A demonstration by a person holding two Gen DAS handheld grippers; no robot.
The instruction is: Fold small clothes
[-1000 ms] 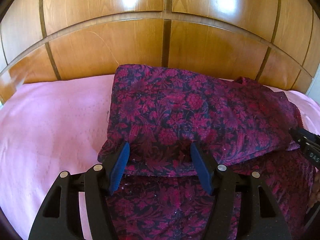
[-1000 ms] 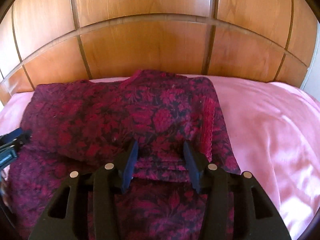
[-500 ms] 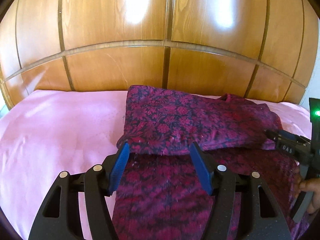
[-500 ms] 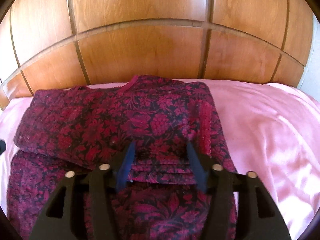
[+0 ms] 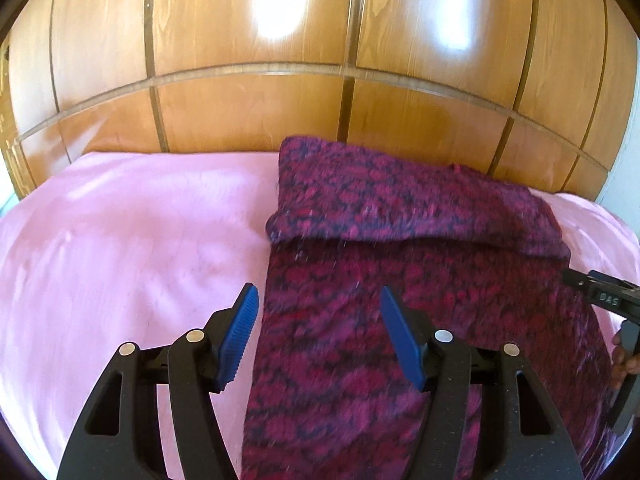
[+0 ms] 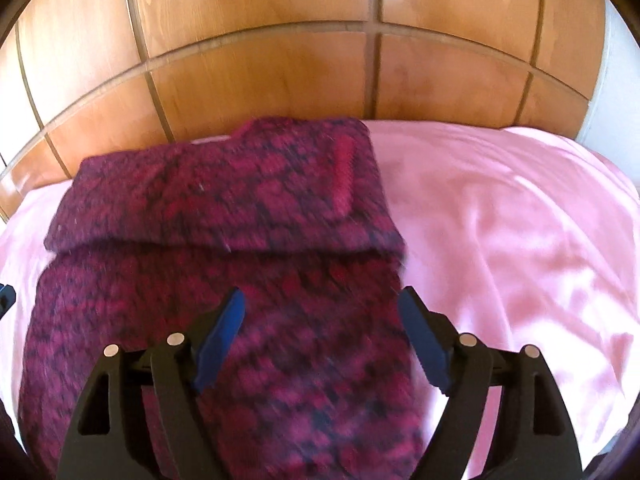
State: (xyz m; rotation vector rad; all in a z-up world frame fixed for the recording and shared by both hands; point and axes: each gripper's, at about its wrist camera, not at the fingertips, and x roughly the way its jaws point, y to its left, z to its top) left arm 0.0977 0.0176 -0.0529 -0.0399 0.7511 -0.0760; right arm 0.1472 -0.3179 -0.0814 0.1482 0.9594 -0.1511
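Note:
A dark red flowered garment point(image 5: 420, 288) lies on the pink bed sheet point(image 5: 132, 248), its far part folded back toward me over the near part. It also shows in the right wrist view point(image 6: 224, 264). My left gripper point(image 5: 320, 340) is open and empty, over the garment's near left edge. My right gripper point(image 6: 324, 340) is open and empty, over the garment's near right edge. The right gripper's tip shows at the right of the left wrist view point(image 5: 600, 296).
A glossy wooden headboard point(image 5: 320, 80) rises right behind the garment. Pink sheet point(image 6: 520, 240) spreads to the right of the garment and to its left. A white wall strip point(image 6: 616, 80) is at the far right.
Both grippers have pulled back toward me from the folded edge, and both jaws stand wider. The fold stays in place on the garment.

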